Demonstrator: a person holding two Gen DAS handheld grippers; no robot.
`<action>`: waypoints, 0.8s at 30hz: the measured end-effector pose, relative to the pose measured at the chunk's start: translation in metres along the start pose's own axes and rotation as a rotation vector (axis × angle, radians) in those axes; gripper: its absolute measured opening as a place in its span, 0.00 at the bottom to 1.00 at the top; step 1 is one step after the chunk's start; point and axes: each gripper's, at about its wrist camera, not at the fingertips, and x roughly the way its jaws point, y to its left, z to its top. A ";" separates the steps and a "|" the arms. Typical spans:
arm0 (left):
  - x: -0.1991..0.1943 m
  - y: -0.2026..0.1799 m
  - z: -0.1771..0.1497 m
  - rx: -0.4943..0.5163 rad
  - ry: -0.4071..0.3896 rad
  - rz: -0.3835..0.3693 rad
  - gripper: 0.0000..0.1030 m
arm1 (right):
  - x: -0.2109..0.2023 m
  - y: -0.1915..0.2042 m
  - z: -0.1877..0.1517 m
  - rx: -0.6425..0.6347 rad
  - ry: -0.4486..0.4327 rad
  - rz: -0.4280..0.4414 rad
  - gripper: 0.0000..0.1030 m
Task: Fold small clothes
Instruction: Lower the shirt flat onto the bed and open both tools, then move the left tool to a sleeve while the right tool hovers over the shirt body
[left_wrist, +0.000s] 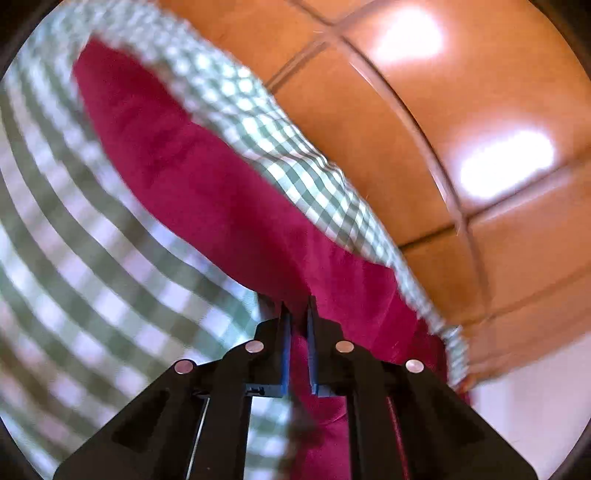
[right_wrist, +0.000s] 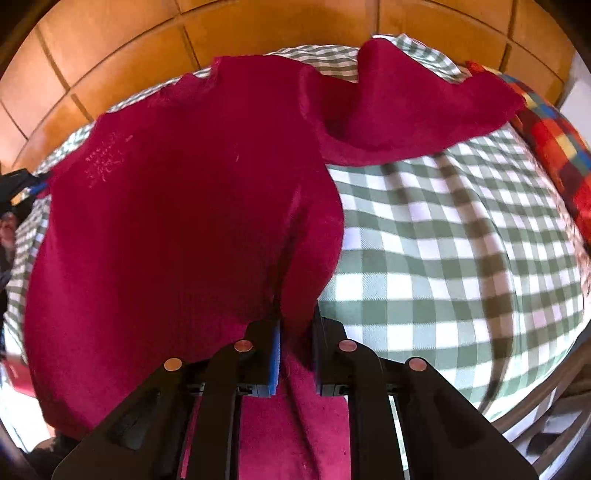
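Note:
A dark red garment (right_wrist: 177, 206) lies spread on a green and white checked cloth (right_wrist: 443, 258). One sleeve or corner (right_wrist: 424, 110) lies crumpled toward the far right. My right gripper (right_wrist: 297, 321) is shut on the garment's near edge, with red fabric bunched between its blue pads. In the left wrist view the same garment (left_wrist: 207, 177) stretches away from my left gripper (left_wrist: 297, 306), which is shut on another part of its edge. This view is motion blurred.
The checked cloth (left_wrist: 74, 258) covers the work surface and its edge (left_wrist: 332, 192) runs diagonally. Beyond it is an orange tiled floor (left_wrist: 461, 129). A multicoloured checked fabric (right_wrist: 554, 147) lies at the far right. Dark objects (right_wrist: 18, 192) sit at the left edge.

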 end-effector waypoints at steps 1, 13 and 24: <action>-0.001 -0.001 -0.001 0.036 0.032 0.016 0.41 | 0.001 0.000 0.001 -0.002 0.000 0.001 0.12; -0.119 0.114 0.064 0.312 -0.241 0.416 0.84 | -0.021 0.019 0.024 -0.068 -0.053 -0.157 0.30; -0.050 0.067 0.076 1.209 -0.149 0.558 0.80 | -0.032 0.080 0.051 -0.179 -0.094 -0.213 0.45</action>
